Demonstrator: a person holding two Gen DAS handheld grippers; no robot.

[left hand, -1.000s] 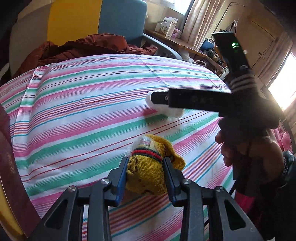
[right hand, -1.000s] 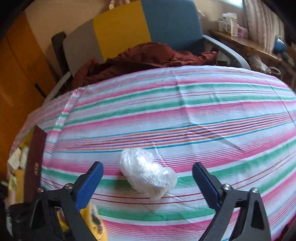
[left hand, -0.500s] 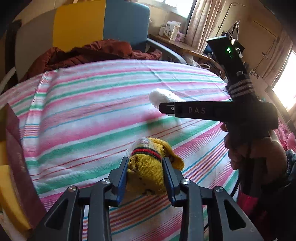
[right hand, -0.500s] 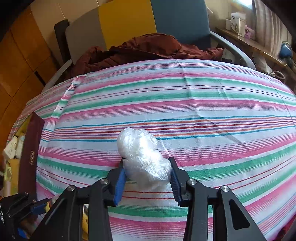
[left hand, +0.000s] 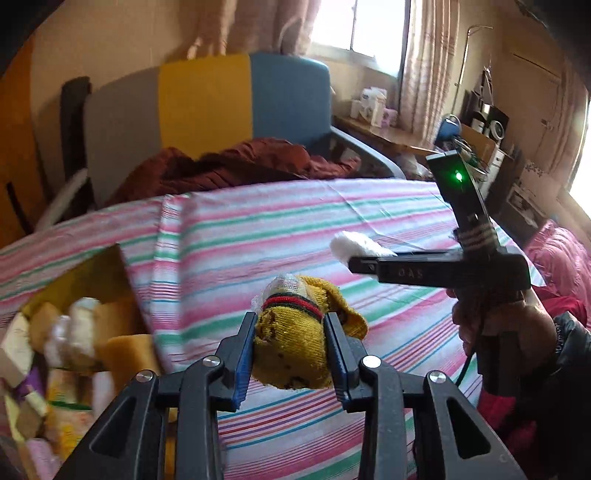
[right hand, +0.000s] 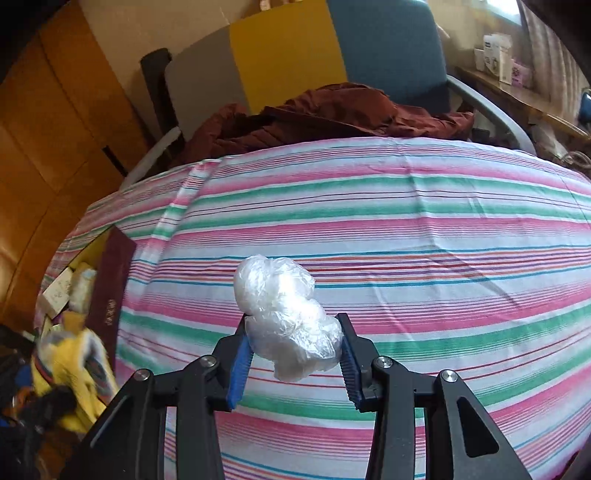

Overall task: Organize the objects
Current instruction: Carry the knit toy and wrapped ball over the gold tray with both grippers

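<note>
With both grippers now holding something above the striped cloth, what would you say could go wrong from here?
The crumpled plastic bag is slippery, and the right gripper pinches only its lower part, so it might slide out. The yellow sock in the left gripper hangs loosely past the pads and could snag on the box rim. That box already looks crowded, so new items may spill.

Daylight from the window (left hand: 364, 26) ahead of me blown out to white glare, warm dim room, my fisheye views bowing the striped bedsheet (right hand: 369, 229), dark corners, box contents (left hand: 66, 343) at left smeared with motion blur
</note>
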